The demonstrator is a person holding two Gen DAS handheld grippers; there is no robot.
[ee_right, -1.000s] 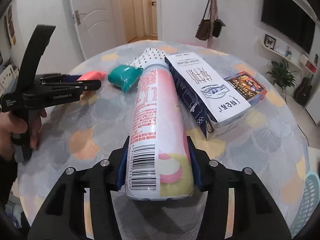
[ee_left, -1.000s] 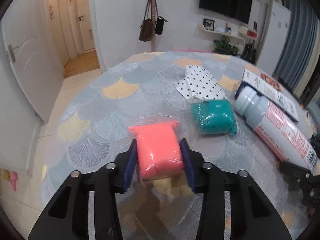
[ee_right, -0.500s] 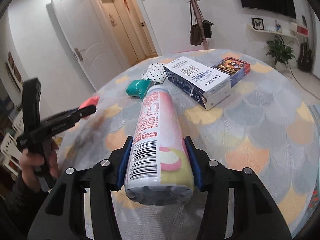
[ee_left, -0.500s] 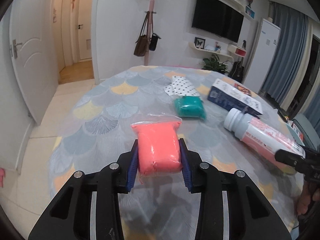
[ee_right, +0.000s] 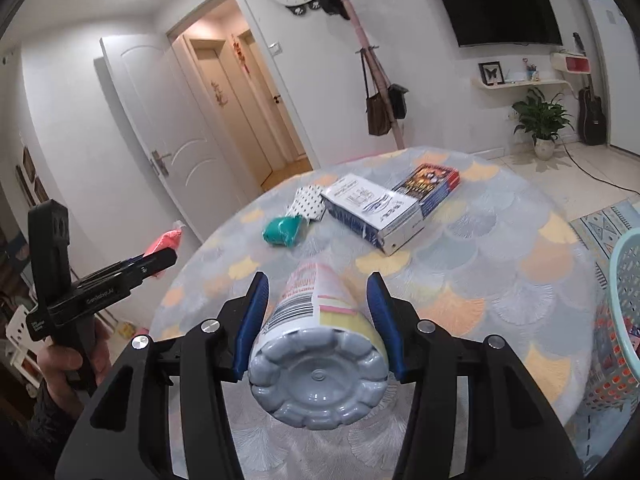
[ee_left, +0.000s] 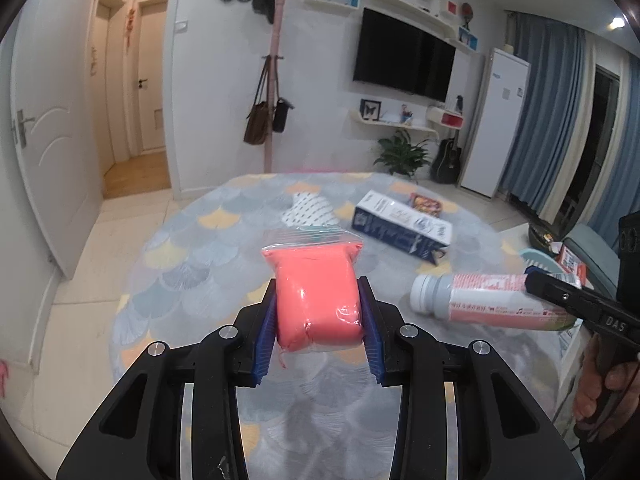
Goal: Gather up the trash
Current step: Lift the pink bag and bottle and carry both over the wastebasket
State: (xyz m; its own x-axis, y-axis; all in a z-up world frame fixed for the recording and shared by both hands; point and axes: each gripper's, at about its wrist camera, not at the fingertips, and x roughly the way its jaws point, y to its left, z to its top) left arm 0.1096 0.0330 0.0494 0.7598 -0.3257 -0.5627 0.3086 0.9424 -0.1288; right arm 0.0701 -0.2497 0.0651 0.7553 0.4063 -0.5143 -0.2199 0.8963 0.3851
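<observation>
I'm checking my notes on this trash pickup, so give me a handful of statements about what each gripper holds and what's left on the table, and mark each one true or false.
1. The left gripper is clamped on a pink bagged lump. True.
2. The right gripper is empty. False: it is shut on a pink-labelled bottle.
3. A teal bagged lump lies on the table. True.
4. The blue and white carton stands upright. False: it lies flat.
5. A plastic basket shows at the right wrist view's right edge. True.
</observation>
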